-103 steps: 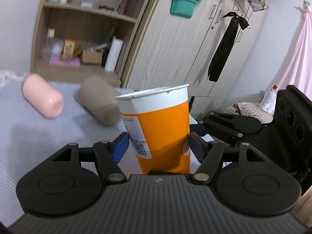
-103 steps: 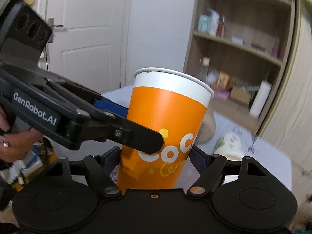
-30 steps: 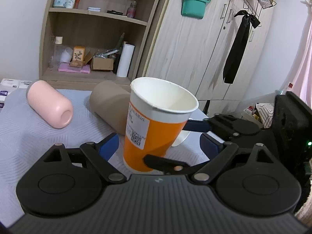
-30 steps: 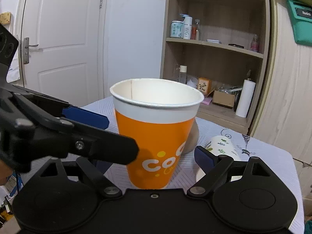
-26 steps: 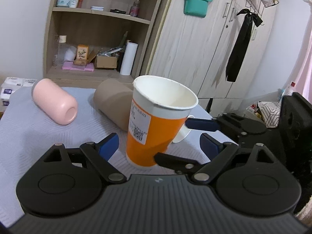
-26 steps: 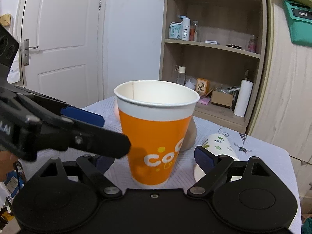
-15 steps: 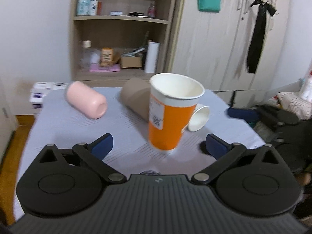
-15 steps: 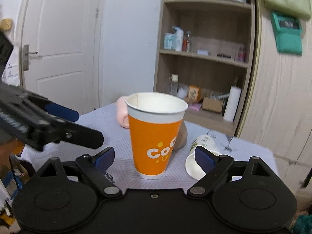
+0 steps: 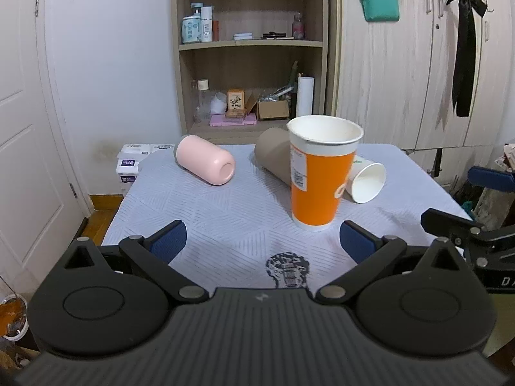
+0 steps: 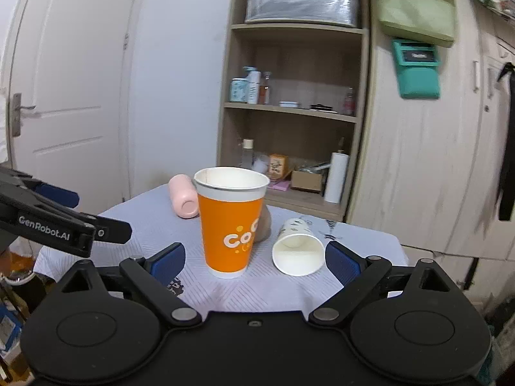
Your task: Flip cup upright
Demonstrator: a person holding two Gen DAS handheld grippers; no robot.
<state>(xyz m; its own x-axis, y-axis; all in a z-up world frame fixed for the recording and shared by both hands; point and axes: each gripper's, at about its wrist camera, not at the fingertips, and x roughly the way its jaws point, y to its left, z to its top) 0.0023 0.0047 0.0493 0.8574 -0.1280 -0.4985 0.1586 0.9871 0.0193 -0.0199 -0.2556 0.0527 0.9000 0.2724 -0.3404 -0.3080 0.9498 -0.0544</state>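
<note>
An orange paper cup stands upright, mouth up, on the grey-blue tablecloth; it also shows in the right wrist view. A pink cup, a tan cup and a small white paper cup lie on their sides around it. My left gripper is open and empty, well back from the orange cup. My right gripper is open and empty, also back from it.
A wooden shelf unit and wardrobe doors stand behind the table. A white door is at the left. The table's left edge drops to the floor. Each gripper's arm shows at the other view's edge.
Both grippers let go of the orange cup, opened wide and pulled back from it. The cup now stands alone on the cloth.
</note>
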